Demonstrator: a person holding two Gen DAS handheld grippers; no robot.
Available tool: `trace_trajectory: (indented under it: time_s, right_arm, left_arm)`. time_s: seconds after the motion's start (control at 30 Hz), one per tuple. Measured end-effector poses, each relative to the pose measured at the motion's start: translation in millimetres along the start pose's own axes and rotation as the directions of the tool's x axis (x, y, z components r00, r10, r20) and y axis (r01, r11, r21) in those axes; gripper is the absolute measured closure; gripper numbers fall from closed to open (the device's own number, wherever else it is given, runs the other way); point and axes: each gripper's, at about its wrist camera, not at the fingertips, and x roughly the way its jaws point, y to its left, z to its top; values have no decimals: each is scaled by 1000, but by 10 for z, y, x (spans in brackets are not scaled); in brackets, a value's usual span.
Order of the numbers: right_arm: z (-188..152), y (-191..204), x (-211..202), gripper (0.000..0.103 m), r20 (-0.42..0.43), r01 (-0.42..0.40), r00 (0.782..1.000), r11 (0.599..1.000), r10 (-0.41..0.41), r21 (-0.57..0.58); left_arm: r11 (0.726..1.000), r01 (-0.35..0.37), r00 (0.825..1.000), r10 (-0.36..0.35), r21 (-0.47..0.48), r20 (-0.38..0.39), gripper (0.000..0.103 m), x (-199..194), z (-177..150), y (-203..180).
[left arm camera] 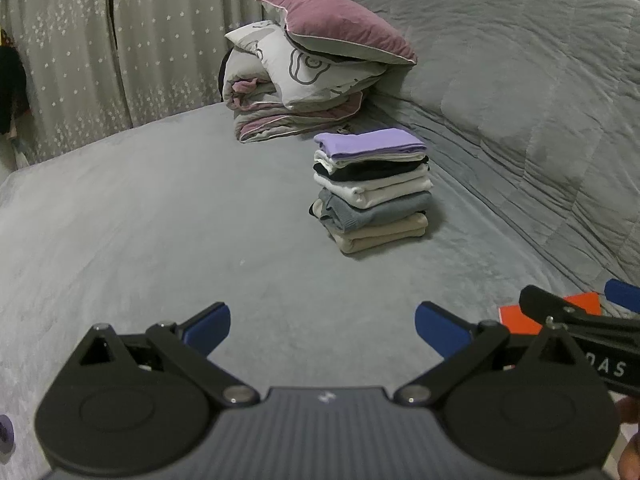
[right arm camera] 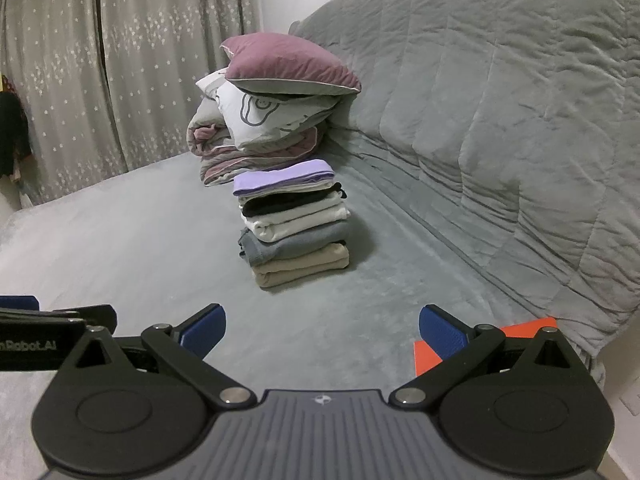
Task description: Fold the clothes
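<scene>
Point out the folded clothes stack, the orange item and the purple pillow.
folded clothes stack (right arm camera: 294, 222), right wrist view, on the white layer mid-stack.
orange item (right arm camera: 528, 330), right wrist view, on its far flat part.
purple pillow (left arm camera: 340, 26), left wrist view, on its top face.

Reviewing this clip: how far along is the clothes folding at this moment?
Done: a neat stack of folded clothes sits on the grey bed, purple garment on top, beige at the bottom. In hand: nothing; the left tongs and right tongs are both open and empty above bare bedding. Left: no unfolded garment is visible; only a flat orange item lies near the right tongs, what it is unclear.
</scene>
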Motion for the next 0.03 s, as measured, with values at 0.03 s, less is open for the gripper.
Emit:
trace_trajectory:
  time_s: [0.03]
  right_arm:
    - [-5, 6, 8, 0, -1, -2, 1000, 1000, 2, 0]
  left_arm:
    - [1000, 0, 1000, 0, 3, 1, 0, 5, -5, 4]
